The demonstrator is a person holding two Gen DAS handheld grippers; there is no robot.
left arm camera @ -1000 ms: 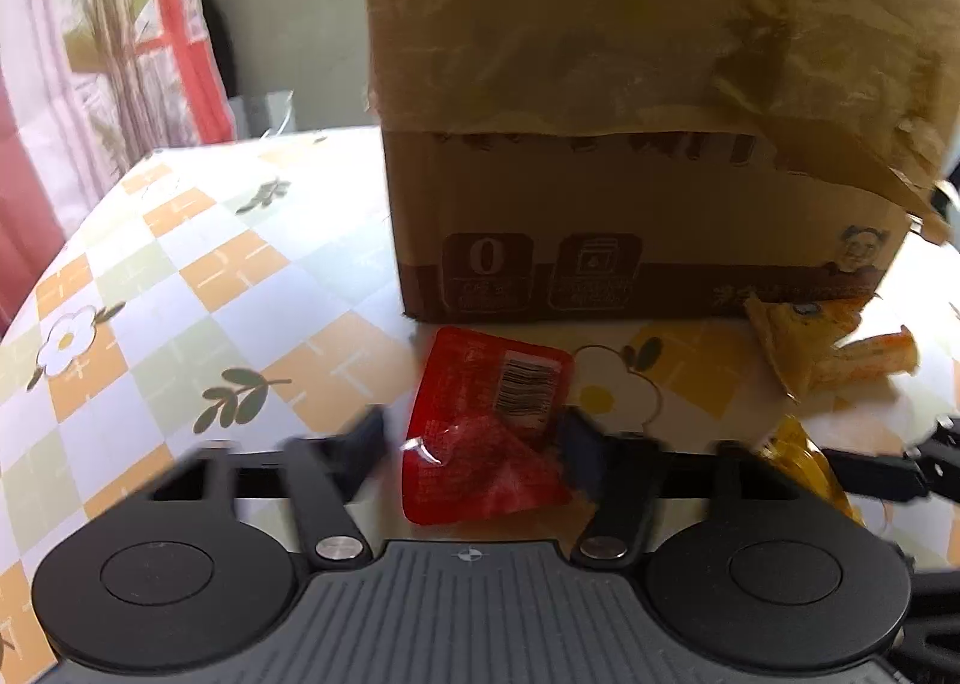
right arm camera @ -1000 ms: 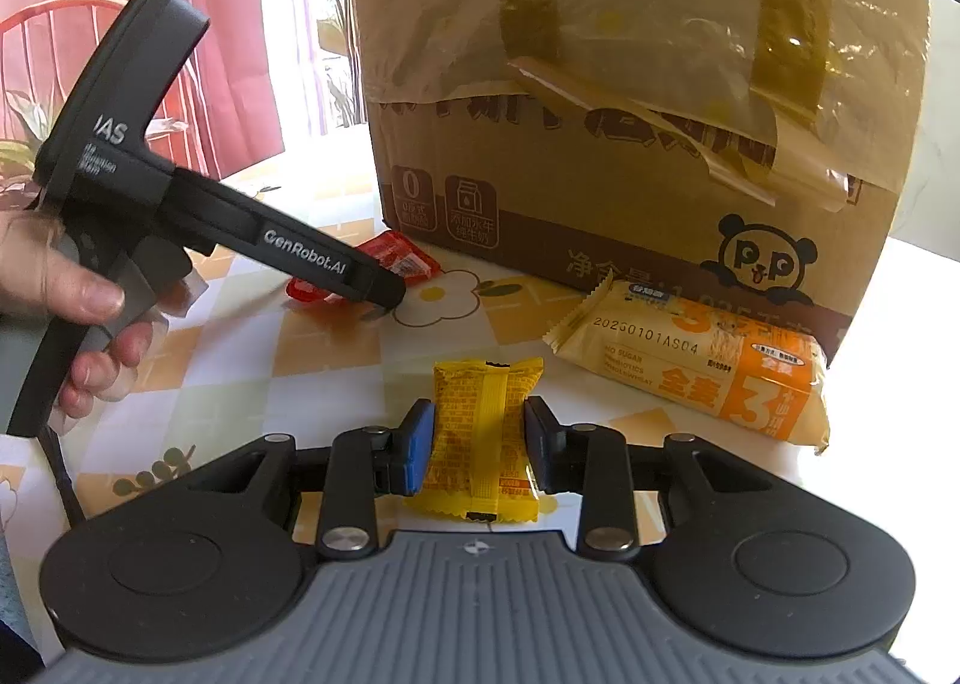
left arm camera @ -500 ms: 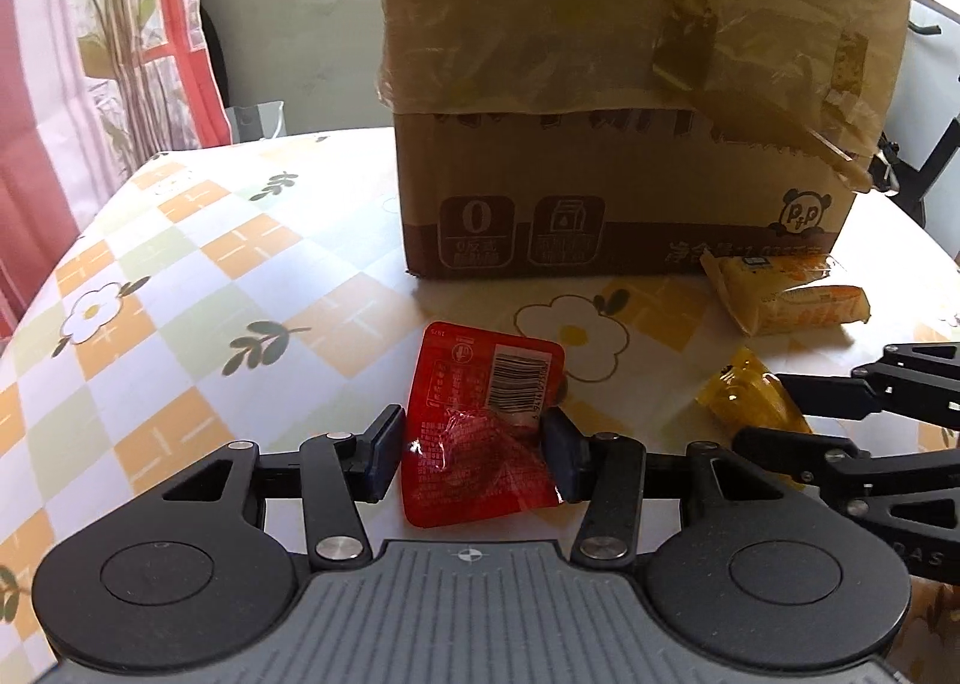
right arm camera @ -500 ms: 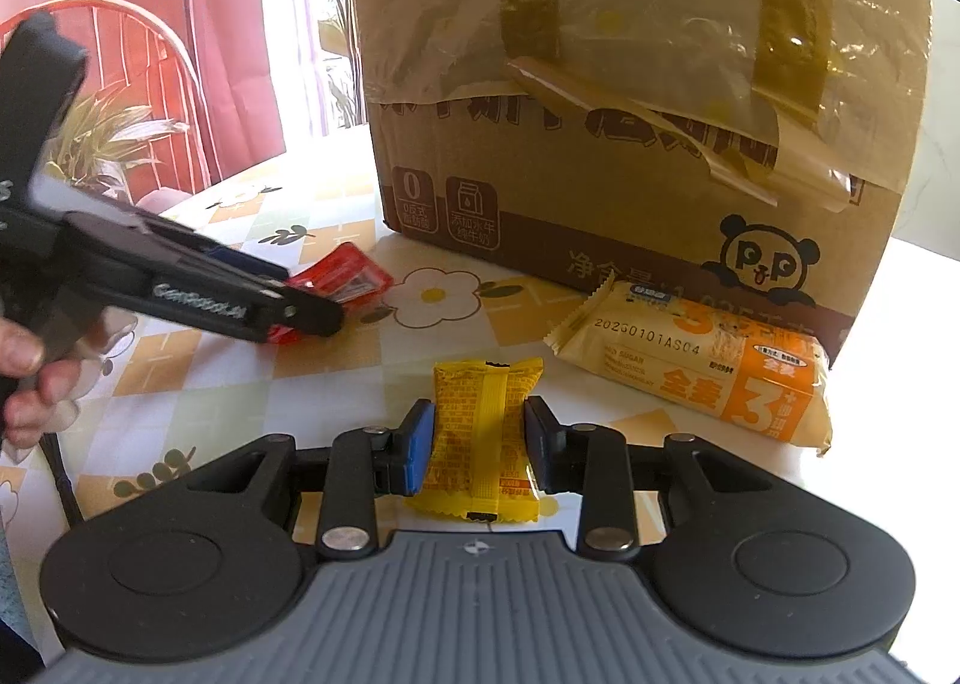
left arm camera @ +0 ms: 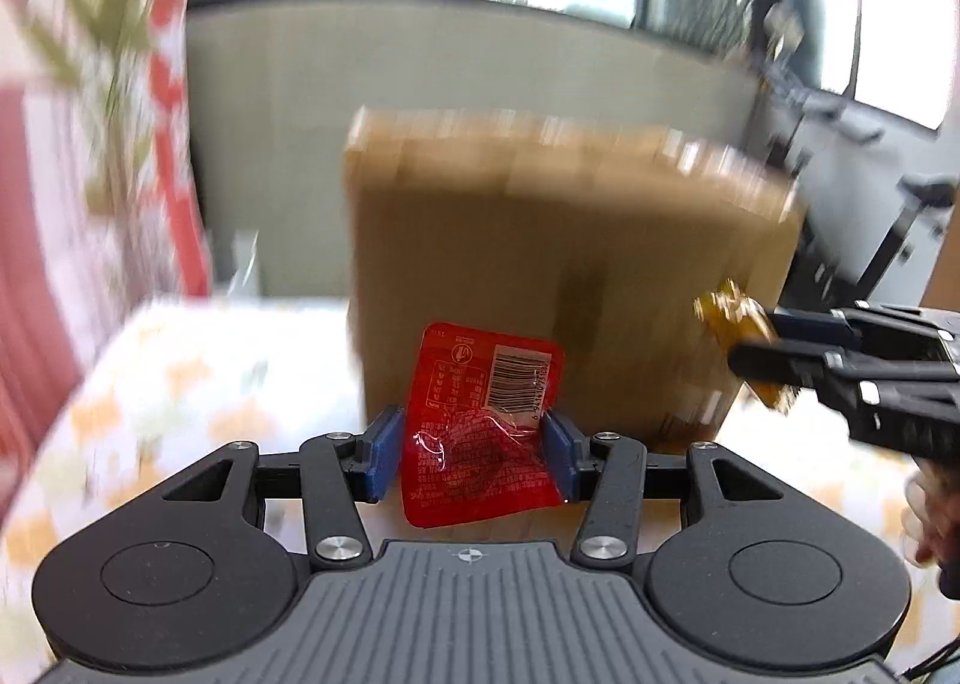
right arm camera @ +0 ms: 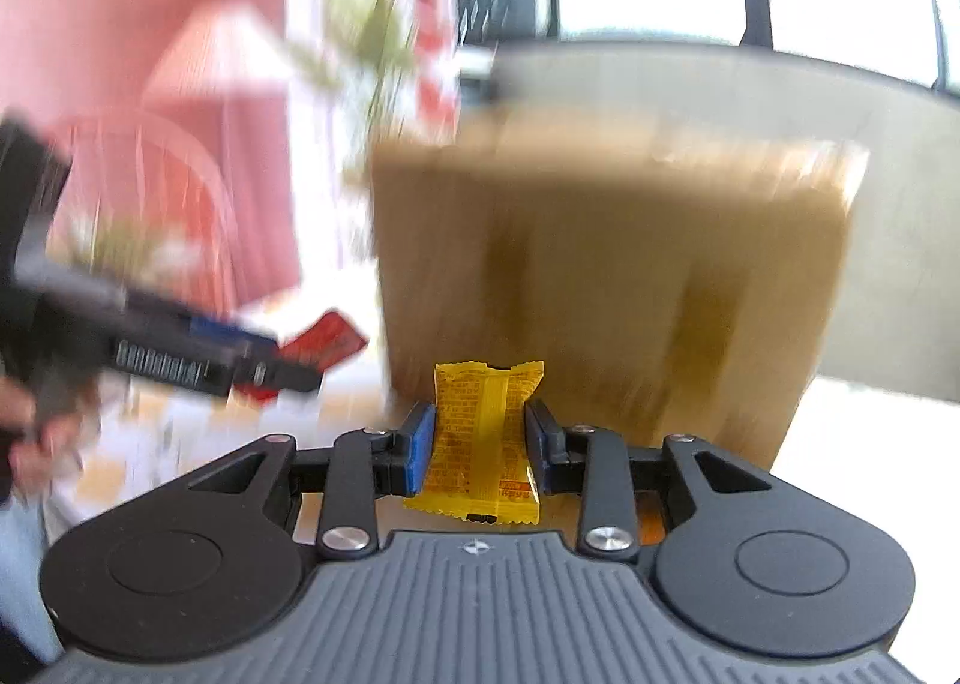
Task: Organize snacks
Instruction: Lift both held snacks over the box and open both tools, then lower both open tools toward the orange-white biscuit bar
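Note:
My left gripper (left arm camera: 471,453) is shut on a red snack packet (left arm camera: 480,420) with a barcode, held in the air in front of the cardboard box (left arm camera: 570,276). In the right wrist view my right gripper (right arm camera: 479,447) is shut on a small yellow snack packet (right arm camera: 483,438), also lifted before the box (right arm camera: 612,288). Each gripper shows in the other's view: the right gripper (left arm camera: 756,351) with its yellow packet at the right, the left gripper (right arm camera: 264,366) with the red packet (right arm camera: 327,345) at the left. The background is blurred by motion.
The checked flower-pattern tablecloth (left arm camera: 150,384) lies below. A pale wall and windows stand behind the box. A red-and-white curtain and a plant (left arm camera: 120,84) are at the left, a pink lamp and a chair (right arm camera: 198,144) beyond. A person's hand (right arm camera: 30,432) holds the left gripper's handle.
Both grippers have risen off the table with their packets still gripped, and tilted up. The box now sits lower in both views and its top edge shows. The large orange packet has dropped out of sight.

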